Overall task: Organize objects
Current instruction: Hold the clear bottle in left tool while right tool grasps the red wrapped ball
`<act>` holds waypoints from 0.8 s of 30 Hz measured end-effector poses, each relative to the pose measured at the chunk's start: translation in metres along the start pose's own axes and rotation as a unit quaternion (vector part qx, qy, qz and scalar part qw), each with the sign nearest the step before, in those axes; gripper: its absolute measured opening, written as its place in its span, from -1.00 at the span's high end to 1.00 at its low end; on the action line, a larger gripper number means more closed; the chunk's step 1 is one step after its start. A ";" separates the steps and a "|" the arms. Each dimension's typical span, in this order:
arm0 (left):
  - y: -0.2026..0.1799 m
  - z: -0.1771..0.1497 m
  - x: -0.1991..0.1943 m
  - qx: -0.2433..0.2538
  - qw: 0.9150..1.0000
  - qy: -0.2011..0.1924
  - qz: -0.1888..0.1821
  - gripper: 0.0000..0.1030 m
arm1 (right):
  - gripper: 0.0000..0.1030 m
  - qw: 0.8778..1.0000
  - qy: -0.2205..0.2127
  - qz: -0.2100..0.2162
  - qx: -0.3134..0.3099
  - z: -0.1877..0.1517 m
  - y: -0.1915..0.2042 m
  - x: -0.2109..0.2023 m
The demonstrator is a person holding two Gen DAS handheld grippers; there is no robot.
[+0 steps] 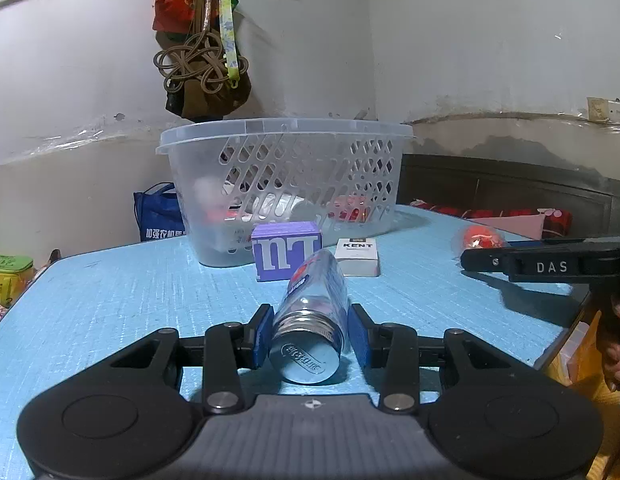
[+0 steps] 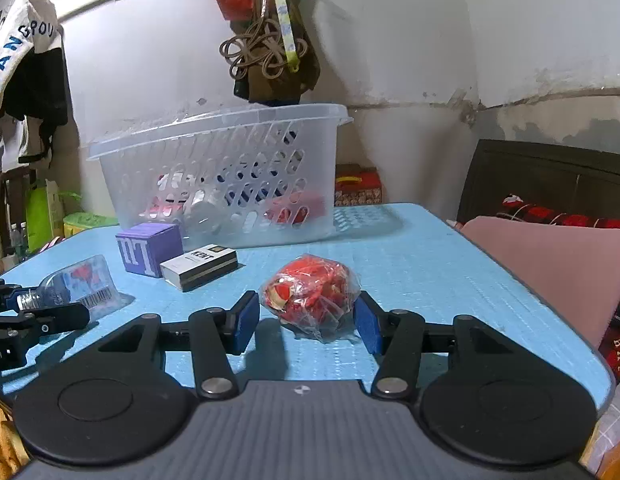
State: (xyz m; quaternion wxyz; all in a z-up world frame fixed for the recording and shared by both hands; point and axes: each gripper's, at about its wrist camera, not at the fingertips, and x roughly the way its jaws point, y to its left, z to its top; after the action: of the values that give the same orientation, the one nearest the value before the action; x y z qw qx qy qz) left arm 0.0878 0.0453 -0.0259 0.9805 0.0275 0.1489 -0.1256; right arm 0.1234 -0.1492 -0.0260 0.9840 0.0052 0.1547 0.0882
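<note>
**Bottle gripped on the left, red bundle between the right pads**

My left tool (image 1: 309,334) is clamped on the neck of a clear bottle (image 1: 316,308) lying on the blue worktop (image 1: 110,300), cap end toward me. My right tool (image 2: 306,322) stands apart around a red bundle (image 2: 310,296) in clear wrap; its right pad touches the wrap, the left pad stands clear of it. Past the bottle sit a purple box (image 1: 287,250) and a white pack (image 1: 357,256), both just before the clear basket (image 1: 286,184), which already holds several things. A bed (image 2: 550,256) borders the worktop on the right.
</note>
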 end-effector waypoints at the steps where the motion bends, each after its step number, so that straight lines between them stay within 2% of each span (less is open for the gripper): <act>1: 0.000 0.000 0.000 0.001 1.000 -0.001 0.000 0.13 | -0.08 1.000 -0.001 0.001 0.000 0.000 -0.001 0.000; 24: -0.002 -0.002 0.001 0.003 1.000 -0.004 0.005 0.13 | -0.08 1.000 -0.012 0.007 -0.008 -0.006 -0.009 -0.009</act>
State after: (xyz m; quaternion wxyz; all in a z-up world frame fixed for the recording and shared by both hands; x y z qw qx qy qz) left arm 0.0873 0.0431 -0.0282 0.9815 0.0305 0.1445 -0.1216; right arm 0.1145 -0.1597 -0.0291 0.9852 -0.0010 0.1420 0.0961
